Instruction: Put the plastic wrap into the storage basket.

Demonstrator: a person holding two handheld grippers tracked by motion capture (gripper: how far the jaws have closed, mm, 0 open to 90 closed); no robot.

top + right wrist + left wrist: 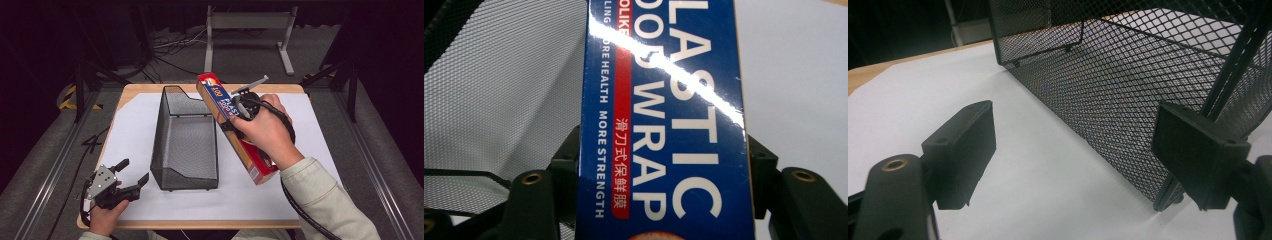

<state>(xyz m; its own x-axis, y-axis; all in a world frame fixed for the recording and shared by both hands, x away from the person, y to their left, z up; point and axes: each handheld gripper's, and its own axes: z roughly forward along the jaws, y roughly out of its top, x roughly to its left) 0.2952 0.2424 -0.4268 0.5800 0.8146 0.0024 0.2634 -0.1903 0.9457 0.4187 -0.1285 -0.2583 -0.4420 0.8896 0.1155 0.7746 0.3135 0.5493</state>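
Item: long blue-and-red cardboard plastic-wrap box (235, 127), clamped mid-length by the right hand-held gripper (239, 111), tilted above the desk (300, 200) beside the black wire-mesh basket (185, 145); left hand-held gripper (125, 181) open, empty, near-left corner; risk: overhanging end snagging basket rim, twisting loose.

White-covered wooden table (135, 90) bears a black mesh basket (186, 145)
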